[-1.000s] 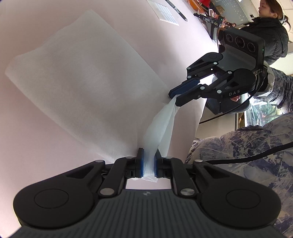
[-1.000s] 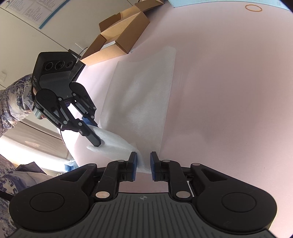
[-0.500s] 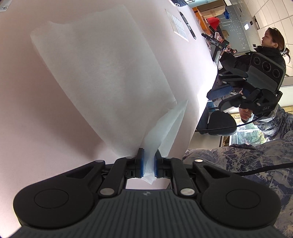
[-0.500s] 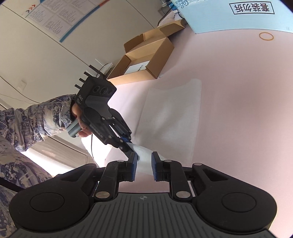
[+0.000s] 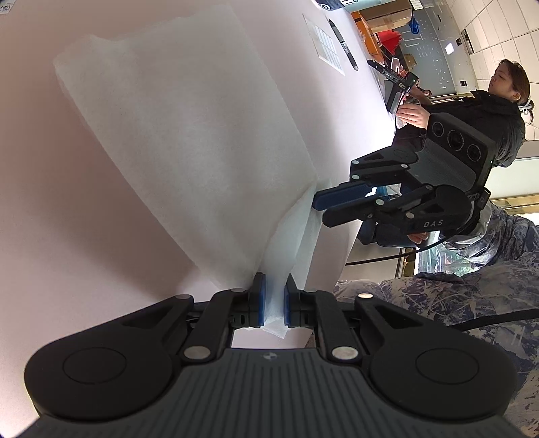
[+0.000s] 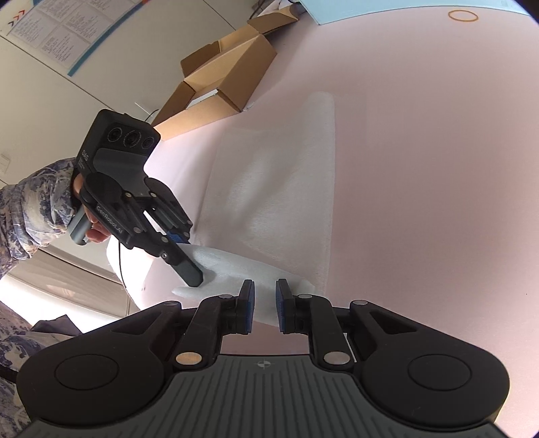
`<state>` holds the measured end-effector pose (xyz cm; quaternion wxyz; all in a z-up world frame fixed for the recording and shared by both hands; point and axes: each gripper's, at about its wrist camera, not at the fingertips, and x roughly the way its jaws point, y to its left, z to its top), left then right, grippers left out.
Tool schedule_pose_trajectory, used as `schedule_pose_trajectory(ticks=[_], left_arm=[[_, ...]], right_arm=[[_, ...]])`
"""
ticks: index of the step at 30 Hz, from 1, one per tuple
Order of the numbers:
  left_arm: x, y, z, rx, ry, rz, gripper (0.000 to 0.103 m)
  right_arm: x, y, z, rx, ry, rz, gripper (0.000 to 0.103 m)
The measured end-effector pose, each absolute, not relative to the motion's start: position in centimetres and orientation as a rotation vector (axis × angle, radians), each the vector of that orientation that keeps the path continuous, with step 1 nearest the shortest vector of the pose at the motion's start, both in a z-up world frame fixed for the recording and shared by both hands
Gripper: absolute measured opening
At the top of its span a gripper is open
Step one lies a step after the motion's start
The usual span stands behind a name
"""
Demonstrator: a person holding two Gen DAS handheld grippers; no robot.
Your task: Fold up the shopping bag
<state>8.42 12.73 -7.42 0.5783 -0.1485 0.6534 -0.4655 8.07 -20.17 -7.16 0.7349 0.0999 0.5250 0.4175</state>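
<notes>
The white shopping bag (image 5: 188, 141) lies mostly flat on the pink table (image 5: 50, 219), with its near edge lifted into a ridge. My left gripper (image 5: 272, 303) is shut on one near corner of it, and fabric pokes out behind the pads. My right gripper (image 5: 320, 212) comes in from the right with its tips on the other end of that lifted edge. In the right wrist view the bag (image 6: 276, 188) stretches away. The right gripper (image 6: 264, 303) has its jaws close together with white fabric between them. The left gripper (image 6: 192, 273) pinches the raised corner at left.
An open cardboard box (image 6: 222, 84) stands at the table's far left end, and a rubber band (image 6: 463, 15) lies far off. A pen (image 5: 343, 43) and a printed sheet (image 5: 325, 50) lie beyond the bag. Another person (image 5: 488, 111) sits past the table edge.
One second ago the right gripper held the bag's corner. Half a second ago it had drawn back off the table edge. Now it is back at the lifted edge. The left gripper has kept its hold.
</notes>
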Motion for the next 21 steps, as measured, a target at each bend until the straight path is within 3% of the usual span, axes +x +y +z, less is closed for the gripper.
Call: schedule_pose_trajectory(ticks=[7, 11, 16, 21], left_arm=[[8.2, 13.4, -7.2, -0.352, 1.526, -1.081, 0.009], [6.2, 14.1, -4.6, -0.281, 1.426, -0.982, 0.010], [3.6, 15.0, -1.2, -0.192, 1.290, -0.852, 0.032], [1.1, 16.0, 2.3, -0.106, 1.152, -0.723, 0.033]], right_arm=[[8.2, -20.4, -7.2, 0.195, 1.159, 0.944, 0.011], [8.4, -20.3, -7.0, 0.146, 1.161, 0.970, 0.011], [8.3, -20.4, -6.8, 0.105, 1.160, 0.985, 0.011], [8.3, -20.7, -6.8, 0.102, 1.162, 0.991, 0.011]])
